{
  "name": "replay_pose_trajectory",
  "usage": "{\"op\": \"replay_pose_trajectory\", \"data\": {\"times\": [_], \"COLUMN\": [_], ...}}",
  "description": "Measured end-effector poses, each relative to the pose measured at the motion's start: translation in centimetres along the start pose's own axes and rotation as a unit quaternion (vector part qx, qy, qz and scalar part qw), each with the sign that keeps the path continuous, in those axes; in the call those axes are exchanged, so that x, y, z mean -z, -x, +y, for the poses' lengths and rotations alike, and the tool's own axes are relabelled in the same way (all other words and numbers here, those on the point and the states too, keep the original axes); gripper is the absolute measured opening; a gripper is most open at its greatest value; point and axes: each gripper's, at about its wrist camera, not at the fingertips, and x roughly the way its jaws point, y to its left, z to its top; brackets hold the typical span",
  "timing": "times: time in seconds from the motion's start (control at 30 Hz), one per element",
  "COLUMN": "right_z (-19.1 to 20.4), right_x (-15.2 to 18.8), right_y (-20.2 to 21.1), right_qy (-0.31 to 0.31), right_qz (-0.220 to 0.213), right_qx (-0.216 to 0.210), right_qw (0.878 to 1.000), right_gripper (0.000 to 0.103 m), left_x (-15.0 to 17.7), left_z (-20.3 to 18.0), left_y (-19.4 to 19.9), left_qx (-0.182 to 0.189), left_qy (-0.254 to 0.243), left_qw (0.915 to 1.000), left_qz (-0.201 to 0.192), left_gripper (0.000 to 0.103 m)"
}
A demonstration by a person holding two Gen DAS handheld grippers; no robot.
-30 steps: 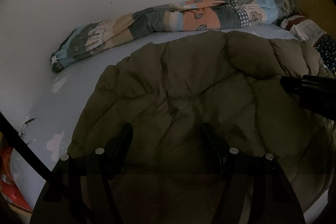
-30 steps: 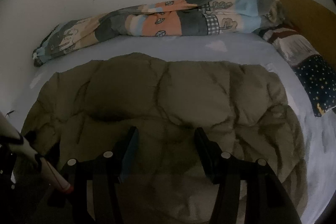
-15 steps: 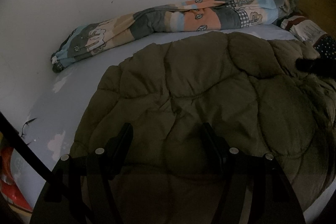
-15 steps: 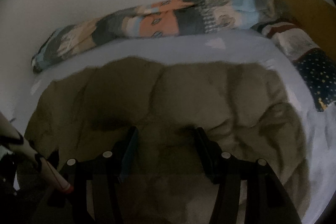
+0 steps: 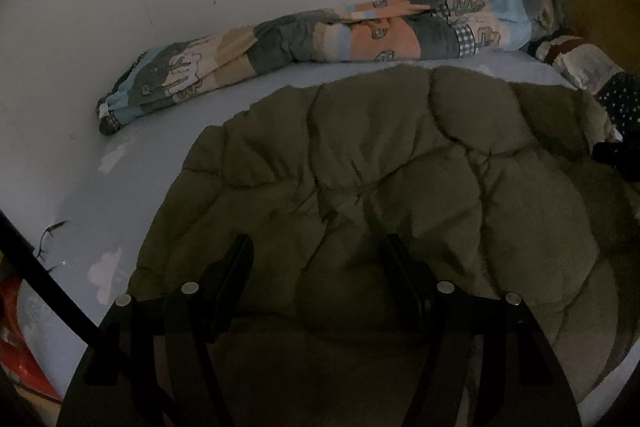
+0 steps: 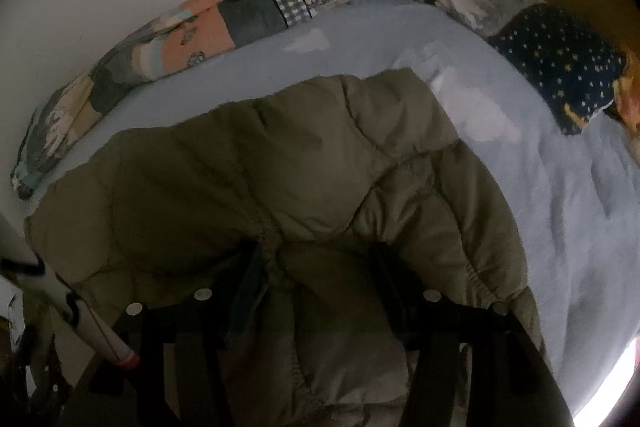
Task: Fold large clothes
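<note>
Right gripper (image 6: 316, 267), jaws apart, has swung across the olive padded jacket (image 6: 280, 163); left gripper (image 5: 316, 259) hovers, jaws apart; folding unstarted.

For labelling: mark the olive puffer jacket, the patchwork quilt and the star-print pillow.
olive puffer jacket (image 5: 400, 163), left wrist view, quilted middle panel.
patchwork quilt (image 5: 372, 39), left wrist view, orange patch.
star-print pillow (image 6: 560, 59), right wrist view, dark centre.

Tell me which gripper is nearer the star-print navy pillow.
Right. The right gripper is over the olive jacket edge nearest the navy pillow; the left gripper sits at the jacket's opposite side.
</note>
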Motion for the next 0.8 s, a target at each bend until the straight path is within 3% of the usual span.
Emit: {"op": "replay_pose_trajectory", "data": {"times": [0.1, 0.27, 0.37, 0.43, 0.57, 0.7, 0.8], "right_z": [-0.9, -3.4, -5.6, -6.7, -8.1, -8.3, -8.3], "right_x": [0.4, 2.2, 4.4, 6.7, 9.2, 9.4, 9.6], "right_y": [2.4, 6.7, 9.5, 10.9, 11.3, 11.0, 9.4], "right_qy": [-0.009, -0.021, -0.039, -0.029, -0.011, -0.003, -0.019], "right_qz": [-0.022, -0.054, -0.06, -0.064, -0.048, -0.049, -0.017], "right_qx": [-0.024, -0.015, -0.034, -0.026, -0.006, 0.011, 0.004], "right_qw": [0.999, 0.998, 0.997, 0.997, 0.999, 0.999, 1.0], "right_gripper": [0.061, 0.061, 0.062, 0.064, 0.064, 0.064, 0.064], "left_x": [0.2, 0.6, 1.6, 2.9, 5.5, 6.3, 6.8], "left_z": [-0.2, 1.1, 3.5, 5.0, 7.2, 8.0, 8.1], "left_y": [1.3, 6.0, 9.0, 10.2, 9.2, 6.7, 5.4], "left_qx": [-0.002, -0.003, 0.023, 0.018, -0.008, -0.03, -0.026], "left_qy": [0.003, 0.016, 0.038, 0.047, 0.068, 0.079, 0.091], "left_qw": [0.9999, 0.999, 0.9985, 0.9984, 0.9975, 0.9954, 0.9935], "left_qz": [-0.014, -0.042, -0.03, -0.023, 0.012, 0.046, 0.062], "left_gripper": [0.066, 0.066, 0.068, 0.071, 0.071, 0.071, 0.071]}}
